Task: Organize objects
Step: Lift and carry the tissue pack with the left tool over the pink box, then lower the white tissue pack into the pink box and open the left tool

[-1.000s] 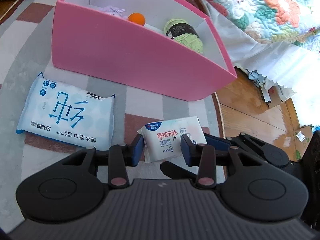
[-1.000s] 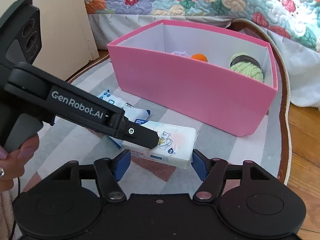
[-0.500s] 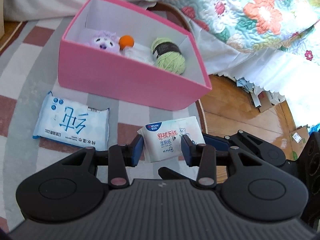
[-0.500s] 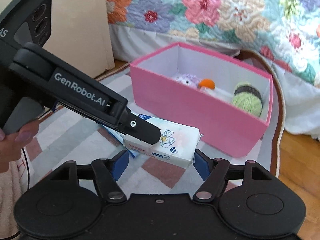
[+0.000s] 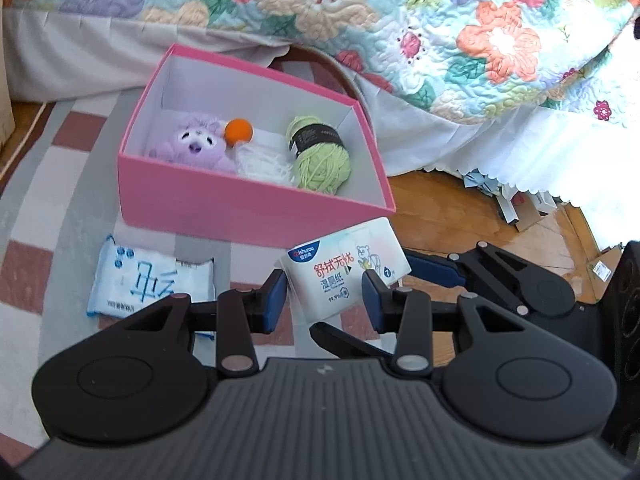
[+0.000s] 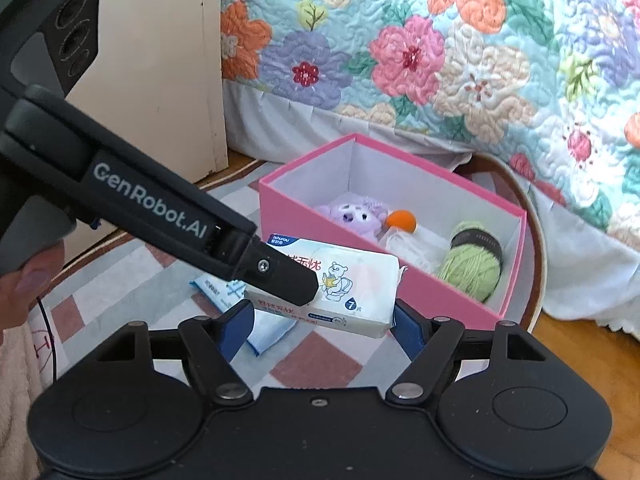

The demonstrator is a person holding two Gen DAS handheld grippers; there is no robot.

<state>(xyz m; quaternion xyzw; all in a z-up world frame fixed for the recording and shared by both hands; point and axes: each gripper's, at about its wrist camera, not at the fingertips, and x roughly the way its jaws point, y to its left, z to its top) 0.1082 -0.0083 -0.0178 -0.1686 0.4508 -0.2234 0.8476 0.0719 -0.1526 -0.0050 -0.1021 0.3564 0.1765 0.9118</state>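
Note:
A small white wipes pack [image 5: 344, 276] with a bear print hangs above the rug, in front of the pink box [image 5: 256, 208]. My left gripper [image 5: 324, 304] is shut on it. In the right wrist view its upper finger [image 6: 280, 276] lies across the pack [image 6: 352, 292]. My right gripper [image 6: 320, 326] straddles the same pack; its jaws are opening and its blue pads stand just off the pack's ends. A larger blue wipes pack [image 5: 148, 280] lies flat on the rug to the left.
The box [image 6: 288, 220] holds a purple plush [image 5: 192, 144], an orange ball [image 5: 239, 131], a white bundle [image 5: 260, 160] and green yarn [image 5: 320, 156]. A bed with a floral quilt [image 5: 440, 20] stands behind it. Bare wood floor [image 5: 460, 216] shows to the right.
Both grippers have risen with the small pack, so the box's inside has come into view. The right gripper's pads have spread a little from the pack's ends.

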